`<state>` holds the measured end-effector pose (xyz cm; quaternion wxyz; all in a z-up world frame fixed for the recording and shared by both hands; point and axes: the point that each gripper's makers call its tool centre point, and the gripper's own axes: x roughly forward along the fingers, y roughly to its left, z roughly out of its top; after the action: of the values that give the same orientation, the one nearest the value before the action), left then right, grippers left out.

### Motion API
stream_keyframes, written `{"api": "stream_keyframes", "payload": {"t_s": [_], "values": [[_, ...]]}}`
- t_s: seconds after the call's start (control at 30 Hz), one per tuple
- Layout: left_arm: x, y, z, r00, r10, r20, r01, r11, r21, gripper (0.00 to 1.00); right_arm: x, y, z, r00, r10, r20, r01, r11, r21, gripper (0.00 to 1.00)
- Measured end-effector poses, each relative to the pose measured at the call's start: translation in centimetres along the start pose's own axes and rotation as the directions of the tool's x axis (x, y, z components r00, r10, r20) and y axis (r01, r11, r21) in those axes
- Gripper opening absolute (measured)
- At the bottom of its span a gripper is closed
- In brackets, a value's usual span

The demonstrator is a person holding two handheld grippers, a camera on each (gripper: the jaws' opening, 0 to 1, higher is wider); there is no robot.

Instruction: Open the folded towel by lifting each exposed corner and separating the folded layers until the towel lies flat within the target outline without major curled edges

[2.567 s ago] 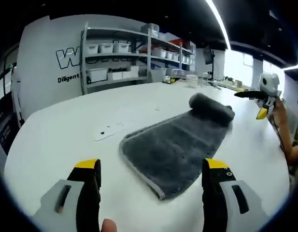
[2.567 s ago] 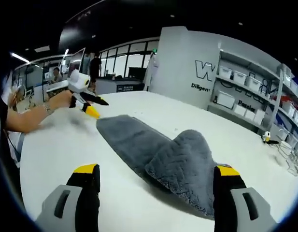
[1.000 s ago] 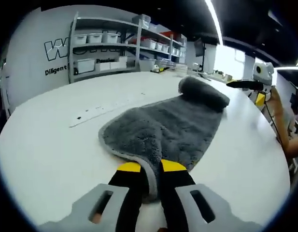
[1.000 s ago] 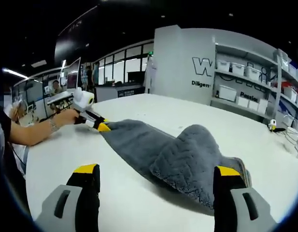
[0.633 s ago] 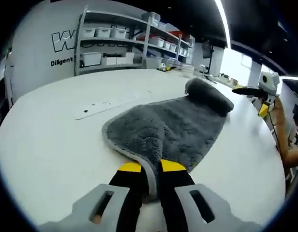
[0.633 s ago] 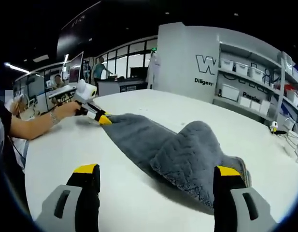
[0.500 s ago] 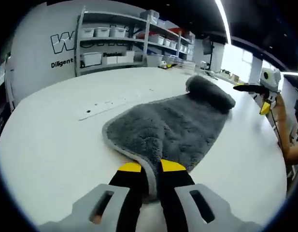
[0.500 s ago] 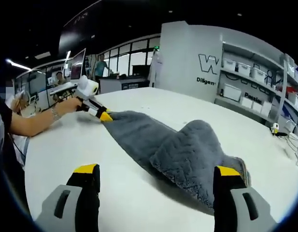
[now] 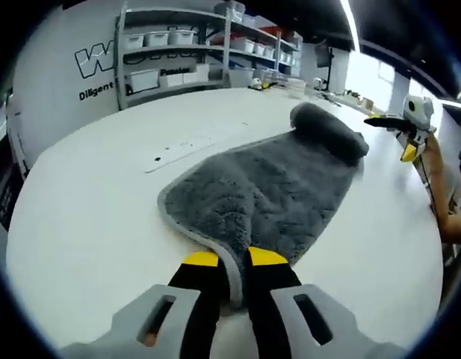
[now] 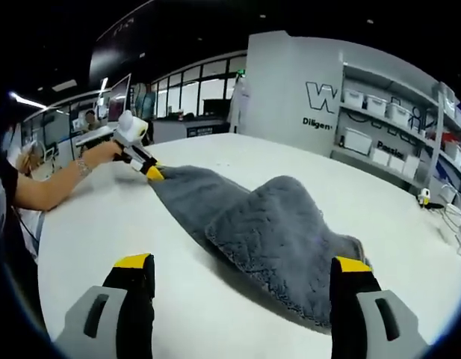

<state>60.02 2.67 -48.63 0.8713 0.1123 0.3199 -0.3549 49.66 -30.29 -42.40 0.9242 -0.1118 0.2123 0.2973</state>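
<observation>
A grey plush towel [image 9: 271,187] lies spread on the white table [image 9: 88,224], its far end still folded into a thick roll [image 9: 329,134]. My left gripper [image 9: 234,263] is shut on the towel's near corner, the light hem pinched between its yellow-tipped fingers. The right gripper view has that same gripper [image 10: 151,172] at the left, clamped on the towel's [image 10: 267,232] far corner. My right gripper [image 10: 241,280] stands open just short of the raised fold [image 10: 290,217], nothing between its jaws. It also hangs open in the left gripper view as the right gripper [image 9: 388,138], beyond the roll.
A pale dotted strip [image 9: 187,148] lies on the table left of the towel. Shelving with white bins [image 9: 178,52] stands behind the table. A person's forearm [image 10: 47,183] reaches in from the left. Cluttered desks [image 10: 181,127] sit farther back.
The left gripper came in and shut on the near corner, and has kept its hold. The towel now lies more stretched, and the raised fold sits lower and nearer the right gripper.
</observation>
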Motion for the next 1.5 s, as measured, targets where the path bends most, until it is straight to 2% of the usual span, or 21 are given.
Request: {"api": "stream_keyframes", "payload": {"t_s": [0.33, 0.47, 0.57, 0.7, 0.8, 0.83, 1.0, 1.13, 1.27, 1.5], "values": [[-2.8, 2.3, -1.0, 0.998, 0.028, -0.060, -0.028, 1.000, 0.003, 0.11, 0.1, 0.1, -0.3, 1.000, 0.000, -0.014, 0.000, 1.000, 0.003, 1.00], [-4.1, 3.4, -1.3, 0.992, 0.088, -0.087, -0.085, 0.996, 0.030, 0.11, 0.2, -0.1, -0.4, 1.000, -0.002, -0.018, 0.002, 1.000, 0.009, 1.00], [-5.0, 3.7, -1.7, 0.984, 0.138, -0.111, -0.129, 0.988, 0.082, 0.10, 0.2, 0.0, -0.2, 1.000, 0.000, -0.009, 0.000, 1.000, 0.009, 1.00], [-5.8, 4.0, -2.1, 0.979, 0.172, -0.109, -0.161, 0.982, 0.101, 0.10, 0.2, 0.1, -0.2, 1.000, 0.000, -0.013, 0.001, 1.000, 0.014, 1.00], [-6.3, 4.0, -2.4, 0.982, 0.160, -0.101, -0.147, 0.982, 0.119, 0.10, 0.2, 0.0, -0.2, 1.000, -0.007, -0.016, 0.008, 1.000, 0.017, 1.00], [-6.4, 4.1, -2.4, 0.985, 0.154, -0.075, -0.148, 0.986, 0.078, 0.10, 0.2, 0.1, 0.2, 1.000, -0.007, 0.001, 0.007, 1.000, 0.024, 1.00], [-7.6, 4.6, -3.7, 0.988, 0.148, -0.051, -0.144, 0.987, 0.066, 0.10, 0.4, 0.5, 0.3, 1.000, 0.001, -0.001, -0.001, 1.000, 0.011, 1.00], [-8.4, 5.8, -5.0, 0.987, 0.151, -0.054, -0.150, 0.988, 0.030, 0.10, 0.7, 0.7, 0.0, 1.000, 0.009, -0.014, -0.009, 1.000, 0.010, 1.00], [-9.8, 7.4, -6.1, 0.981, 0.185, -0.050, -0.185, 0.983, 0.016, 0.10, 0.9, 0.8, 0.3, 1.000, 0.009, -0.001, -0.009, 1.000, 0.013, 1.00], [-11.3, 8.0, -8.3, 0.982, 0.179, -0.051, -0.181, 0.983, -0.022, 0.11, 1.5, 1.5, -0.5, 0.999, 0.025, -0.036, -0.025, 1.000, -0.001, 1.00]]}}
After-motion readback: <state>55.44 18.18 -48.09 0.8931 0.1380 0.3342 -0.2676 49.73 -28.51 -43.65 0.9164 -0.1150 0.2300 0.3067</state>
